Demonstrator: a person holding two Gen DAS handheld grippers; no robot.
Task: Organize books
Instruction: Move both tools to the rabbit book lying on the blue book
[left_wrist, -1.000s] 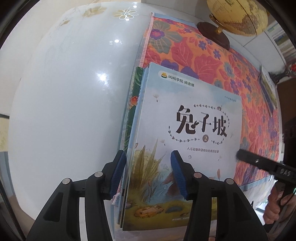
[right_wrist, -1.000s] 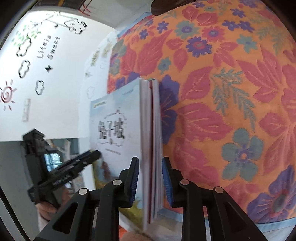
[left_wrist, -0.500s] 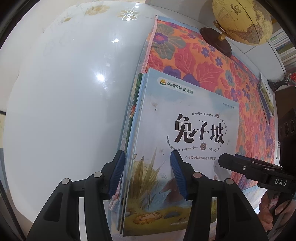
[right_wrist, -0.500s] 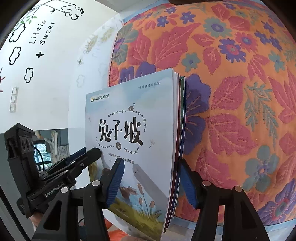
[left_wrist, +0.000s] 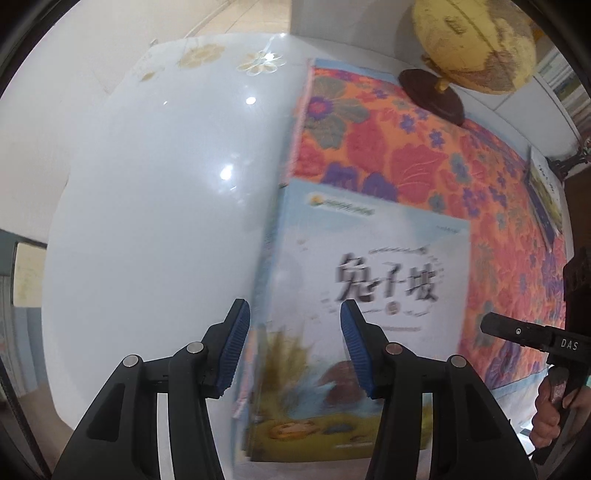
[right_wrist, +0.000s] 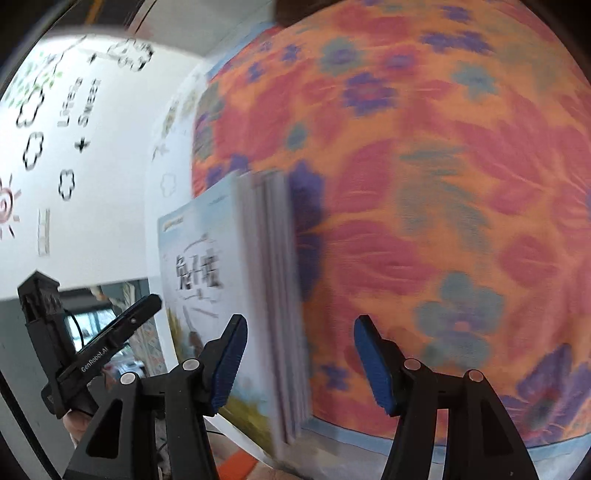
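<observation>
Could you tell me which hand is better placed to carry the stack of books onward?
Probably left: the left tool straddles the stack of thin picture books, while the right tool stands open, clear of it.

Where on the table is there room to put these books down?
The white tabletop left of the flowery cloth is bare, from the gold flower prints down to the left claw. The cloth is also free between the stack of books and the globe's dark base. It is crowded by the globe and by the other books at the far right.

Home: floral tablecloth (left_wrist: 424, 147), globe (left_wrist: 476, 40), wall decals (right_wrist: 74, 110).
</observation>
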